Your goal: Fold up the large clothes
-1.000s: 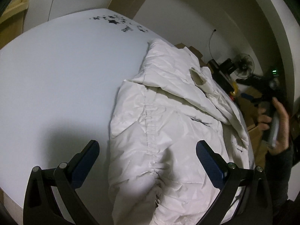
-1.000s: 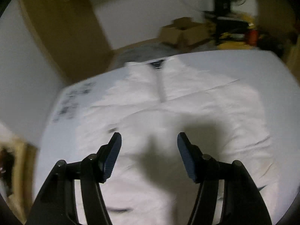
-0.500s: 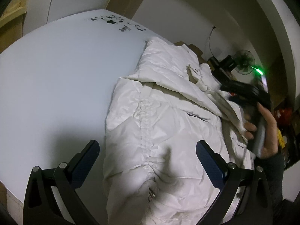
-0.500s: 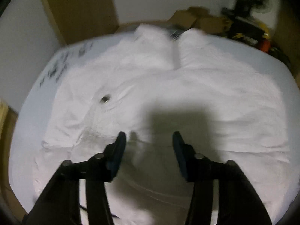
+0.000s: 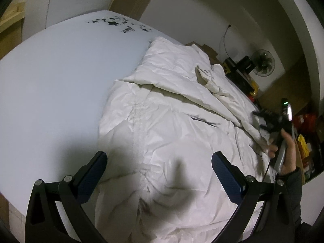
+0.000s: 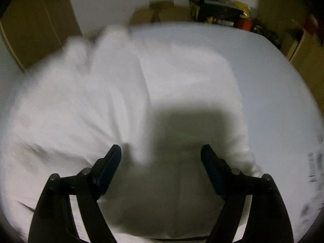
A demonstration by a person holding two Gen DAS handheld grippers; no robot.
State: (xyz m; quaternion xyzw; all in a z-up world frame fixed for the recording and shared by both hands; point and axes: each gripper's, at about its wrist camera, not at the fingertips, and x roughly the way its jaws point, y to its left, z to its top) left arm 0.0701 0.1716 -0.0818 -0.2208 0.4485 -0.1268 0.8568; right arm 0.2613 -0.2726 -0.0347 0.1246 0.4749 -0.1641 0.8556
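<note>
From the left wrist view, a white puffer jacket [image 5: 178, 141] is seen spread over the right half of a pale counter [image 5: 60, 77], crumpled, with a flap folded diagonally across its upper part and a dark zipped pocket slit near its middle. The left gripper [image 5: 159, 163] is held above the near end of the jacket; its jaws are spread wide, with only the fabric far below in the gap, and nothing is gripped. A cluster of black star marks [image 5: 119, 23] is printed at the far edge of the counter. At the jacket's right edge the right gripper [image 5: 261, 119] is seen, held in a person's hand [image 5: 287, 151] with a dark sleeve [image 5: 293, 192] behind it. A fan [image 5: 262, 62] stands against the wall beyond.

From the right wrist view, which is heavily blurred, the jacket [image 6: 101, 105] is seen filling the left and middle of the frame, with bare counter [image 6: 273, 81] to the right. The right gripper [image 6: 161, 155] is pointed down over the jacket's near part, in shadow. Its jaws are opening; the pads are not pressed on the cloth and nothing is held between them. Cardboard boxes [image 6: 160, 13] and dark clutter are visible past the far edge.
</note>
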